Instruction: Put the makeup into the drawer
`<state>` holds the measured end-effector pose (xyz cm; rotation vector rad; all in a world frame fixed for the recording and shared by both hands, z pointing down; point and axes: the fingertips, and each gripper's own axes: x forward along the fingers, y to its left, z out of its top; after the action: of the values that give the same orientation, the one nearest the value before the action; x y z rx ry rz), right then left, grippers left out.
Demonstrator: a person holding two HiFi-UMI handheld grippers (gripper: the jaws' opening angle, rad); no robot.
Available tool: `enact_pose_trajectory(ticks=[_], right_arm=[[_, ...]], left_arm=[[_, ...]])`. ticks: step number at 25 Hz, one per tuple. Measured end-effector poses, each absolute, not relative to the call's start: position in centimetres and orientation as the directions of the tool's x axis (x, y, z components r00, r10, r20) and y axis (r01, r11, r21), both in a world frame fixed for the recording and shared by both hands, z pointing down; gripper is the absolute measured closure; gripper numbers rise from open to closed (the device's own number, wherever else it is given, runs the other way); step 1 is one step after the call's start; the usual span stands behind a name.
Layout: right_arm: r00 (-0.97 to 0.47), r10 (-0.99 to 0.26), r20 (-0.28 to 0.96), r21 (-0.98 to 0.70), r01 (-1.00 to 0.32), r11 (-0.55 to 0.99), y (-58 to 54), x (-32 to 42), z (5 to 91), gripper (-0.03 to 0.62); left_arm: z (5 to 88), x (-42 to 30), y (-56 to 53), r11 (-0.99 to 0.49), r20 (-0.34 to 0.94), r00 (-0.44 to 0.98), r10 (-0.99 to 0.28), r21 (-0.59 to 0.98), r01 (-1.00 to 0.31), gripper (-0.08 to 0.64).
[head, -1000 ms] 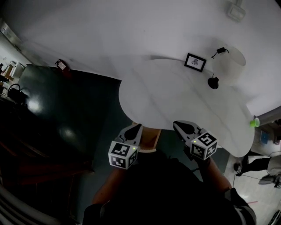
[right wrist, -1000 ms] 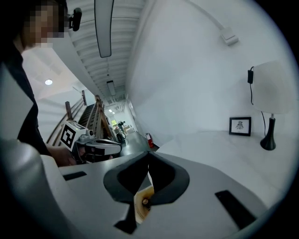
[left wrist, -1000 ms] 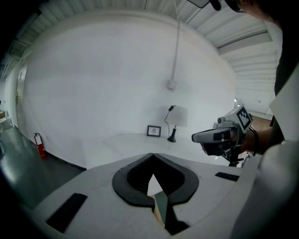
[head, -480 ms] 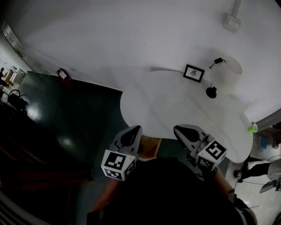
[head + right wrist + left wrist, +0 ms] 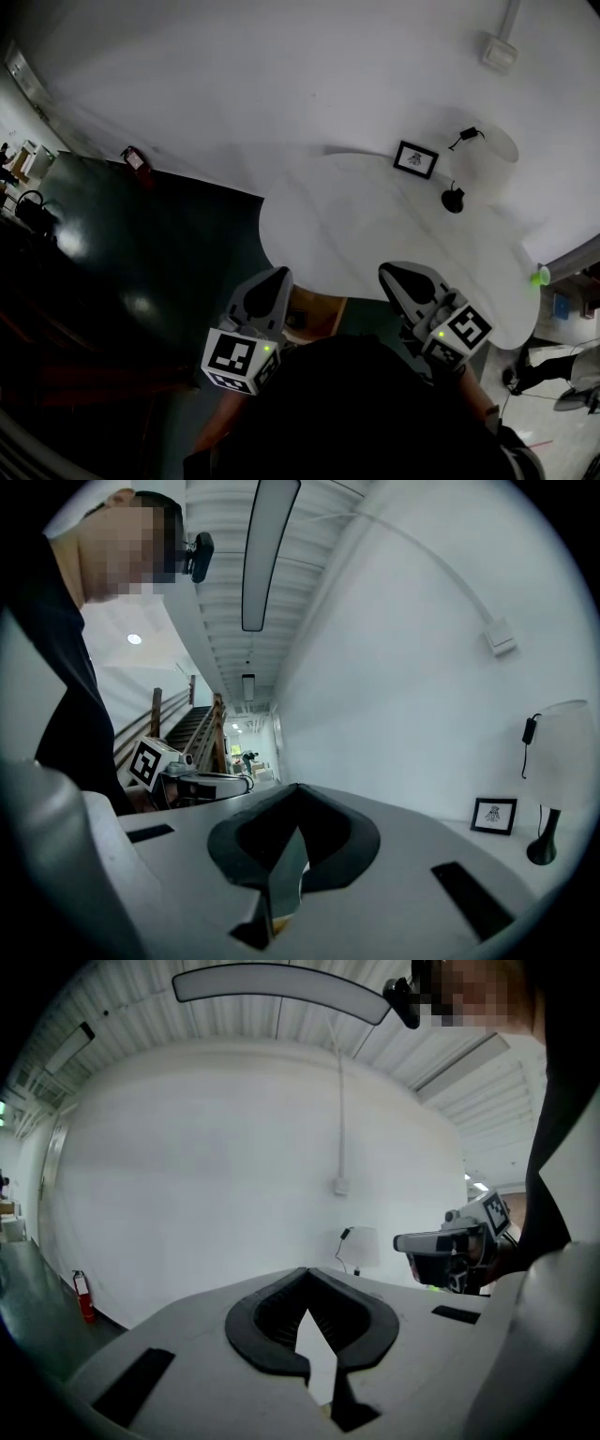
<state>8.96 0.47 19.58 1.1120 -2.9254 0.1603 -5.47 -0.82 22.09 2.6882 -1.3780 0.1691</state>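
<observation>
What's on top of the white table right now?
Only a small framed picture and a lamp show, both at the wall side. No makeup visible. The right gripper covers part of the table's near edge.

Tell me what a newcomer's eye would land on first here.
The large white table with a curved edge fills the middle of the head view, with a small black-framed picture and a white-shaded lamp at its far side by the white wall. Over its near edge the left gripper and the right gripper, each with a black-and-white marker cube, are held side by side, jaws shut on nothing.
</observation>
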Motion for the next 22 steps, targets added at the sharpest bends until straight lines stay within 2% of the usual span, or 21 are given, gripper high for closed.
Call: enact_pose_trajectory(ticks=[22], right_arm=[[-0.756, -0.654, 0.029, -0.061, -0.654, 0.754, -0.1, 6.2, 19.0, 0.577]], left_arm=[[19.4, -7.8, -1.7, -0.551, 0.068, 0.553, -0.83, 0.045, -0.833, 0.548]])
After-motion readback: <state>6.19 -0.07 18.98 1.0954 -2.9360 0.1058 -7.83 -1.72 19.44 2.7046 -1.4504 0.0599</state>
